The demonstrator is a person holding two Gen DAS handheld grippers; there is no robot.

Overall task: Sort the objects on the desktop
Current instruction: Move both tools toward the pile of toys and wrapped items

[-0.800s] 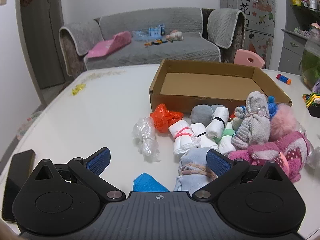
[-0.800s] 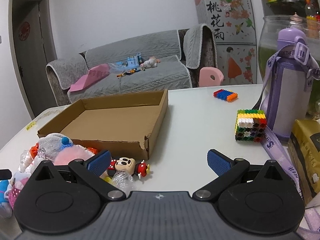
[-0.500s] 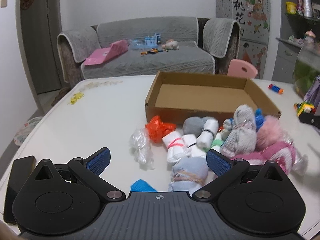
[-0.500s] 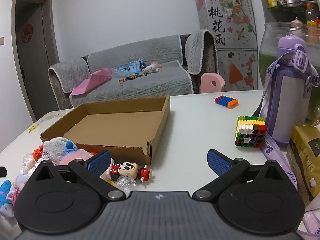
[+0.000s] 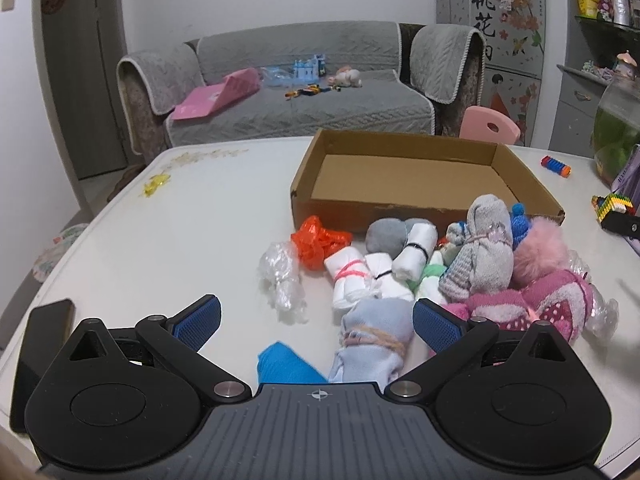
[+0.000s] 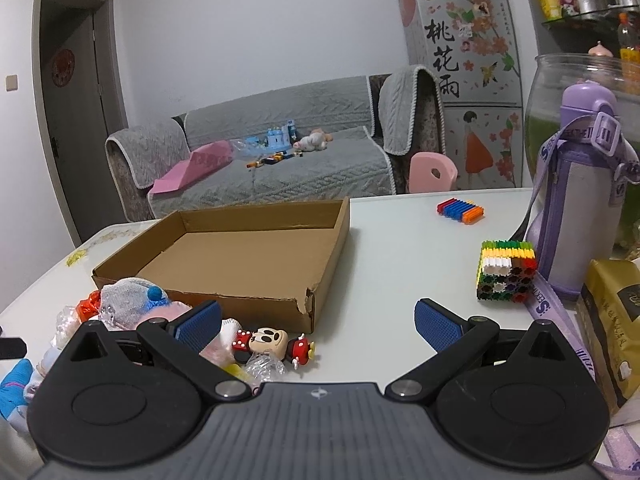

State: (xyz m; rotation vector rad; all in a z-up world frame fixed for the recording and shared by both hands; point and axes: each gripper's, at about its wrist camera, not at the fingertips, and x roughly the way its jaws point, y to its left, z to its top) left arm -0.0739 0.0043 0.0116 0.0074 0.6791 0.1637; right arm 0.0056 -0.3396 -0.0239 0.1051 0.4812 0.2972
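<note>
An empty cardboard tray [image 5: 524,184] [image 6: 332,236] lies on the white table [image 5: 180,232]. In front of it sits a heap of rolled socks and small bags: a grey sock bundle [image 5: 482,252], white rolls [image 5: 412,254], an orange bag [image 5: 316,240], a clear bag [image 5: 280,276], a pink fluffy sock [image 5: 536,304], a pale blue bundle [image 5: 372,340]. My left gripper [image 5: 316,320] is open above the heap's near side. My right gripper [image 6: 318,322] is open too, over a cartoon mouse figure [image 6: 272,342] at the tray's near corner.
A black phone [image 5: 40,340] lies at the left table edge. On the right stand a multicoloured block cube [image 6: 506,270], a purple bottle [image 6: 580,208] with a strap, a glass bowl [image 6: 560,80], a gold packet [image 6: 612,320] and a small block strip [image 6: 460,210]. A sofa [image 5: 300,92] is behind.
Both grippers have drawn back and risen a little, so the heap and tray look smaller and lower in view. Nothing was grasped; the objects have not moved.
</note>
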